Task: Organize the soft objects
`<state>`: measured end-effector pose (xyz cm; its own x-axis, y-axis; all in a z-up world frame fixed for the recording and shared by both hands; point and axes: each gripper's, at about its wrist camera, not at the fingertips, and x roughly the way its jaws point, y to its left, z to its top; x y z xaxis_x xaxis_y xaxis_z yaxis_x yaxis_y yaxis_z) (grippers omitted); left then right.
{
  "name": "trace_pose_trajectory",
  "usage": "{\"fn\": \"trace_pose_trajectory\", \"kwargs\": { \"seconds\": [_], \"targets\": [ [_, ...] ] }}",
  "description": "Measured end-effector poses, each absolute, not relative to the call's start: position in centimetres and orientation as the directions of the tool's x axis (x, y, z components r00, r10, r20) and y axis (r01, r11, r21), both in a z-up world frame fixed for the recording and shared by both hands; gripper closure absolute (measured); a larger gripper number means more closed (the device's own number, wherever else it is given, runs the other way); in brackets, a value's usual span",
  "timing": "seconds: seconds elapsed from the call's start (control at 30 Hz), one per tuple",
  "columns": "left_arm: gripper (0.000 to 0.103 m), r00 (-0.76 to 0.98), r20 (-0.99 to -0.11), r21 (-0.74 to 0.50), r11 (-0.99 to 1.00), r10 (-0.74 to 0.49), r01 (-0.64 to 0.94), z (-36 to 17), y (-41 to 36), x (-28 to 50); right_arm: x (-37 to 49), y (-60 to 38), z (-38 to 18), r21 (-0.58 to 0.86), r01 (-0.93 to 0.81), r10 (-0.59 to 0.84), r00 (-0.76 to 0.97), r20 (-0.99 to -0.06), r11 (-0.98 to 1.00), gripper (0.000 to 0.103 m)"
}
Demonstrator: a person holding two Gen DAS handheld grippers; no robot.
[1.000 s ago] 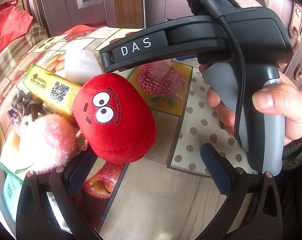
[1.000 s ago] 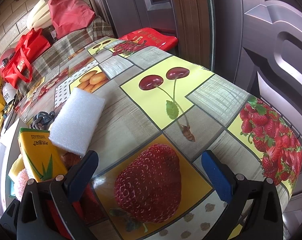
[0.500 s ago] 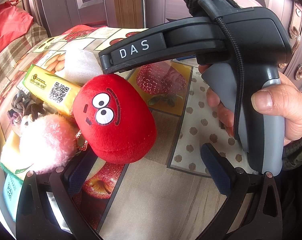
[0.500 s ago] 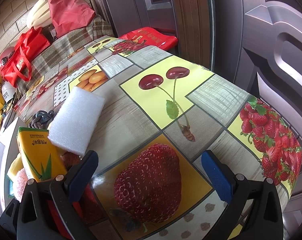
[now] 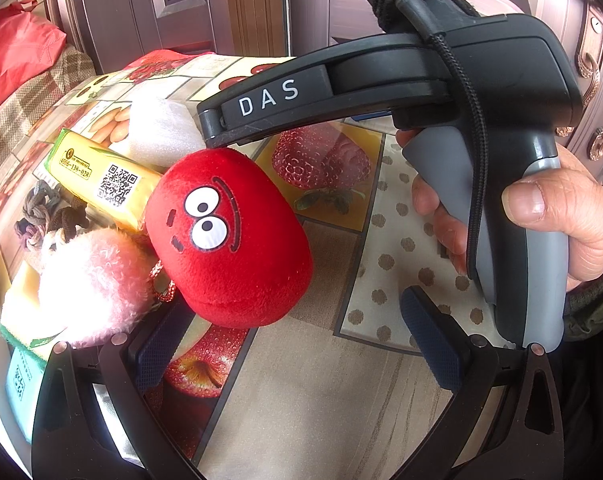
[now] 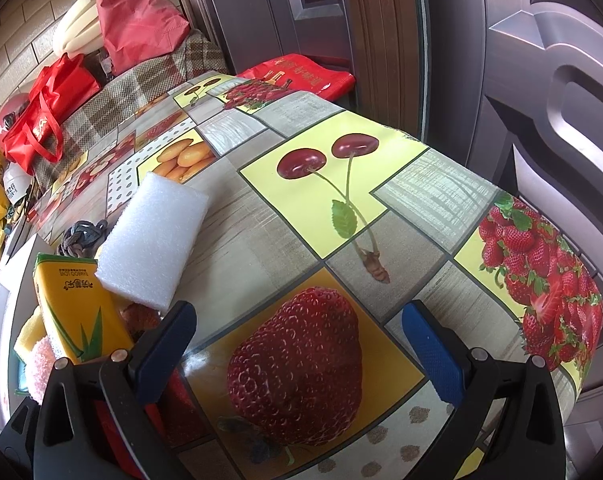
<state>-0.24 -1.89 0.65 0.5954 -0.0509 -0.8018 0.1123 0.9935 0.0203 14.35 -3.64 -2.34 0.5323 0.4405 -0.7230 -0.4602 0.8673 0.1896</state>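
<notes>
Jaws, both grippers: spread wide apart, nothing between the pads. Left gripper (image 5: 297,344) hangs over the fruit-print tablecloth (image 5: 341,380); right gripper (image 6: 297,344) over the printed strawberry panel.

Change against the earlier frames: slight. In the left wrist view the red plush toy (image 5: 229,236) sits a touch lower and further right than a second ago; in the right wrist view the white foam block (image 6: 153,240) and yellow carton (image 6: 77,308) have edged rightward. Jaw spacing unchanged.

Red plush toy: one. Oval, velvety, two white cartoon eyes, stitched dark brow and mouth lines. Lies at the near left of the table, just beyond the left gripper's left pad (image 5: 157,344), leaning against the yellow carton.

Pink fluffy plush (image 5: 93,284): one, left of the red toy, touching it.

White foam block: one, far side of the carton, resting partly on it.

Yellow carton: one, QR code on the side.

Knotted rope (image 5: 41,208): one, grey and brown, far left.

Yellow sponge (image 5: 17,300): one, under the pink plush.

Hand (image 5: 553,220): one, gripping the right gripper's grey handle.
</notes>
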Motion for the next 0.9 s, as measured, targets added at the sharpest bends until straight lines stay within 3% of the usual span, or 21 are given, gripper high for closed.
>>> {"fn": "trace_pose_trajectory", "kwargs": {
  "seconds": [0.9],
  "targets": [
    [0.001, 0.595, -0.802, 0.020, 0.993, -0.051, 0.112, 0.65, -1.88, -0.24, 14.32, -3.89, -2.20, 0.211, -0.462, 0.458, 0.528, -0.716, 0.862, 0.000]
  ]
}}
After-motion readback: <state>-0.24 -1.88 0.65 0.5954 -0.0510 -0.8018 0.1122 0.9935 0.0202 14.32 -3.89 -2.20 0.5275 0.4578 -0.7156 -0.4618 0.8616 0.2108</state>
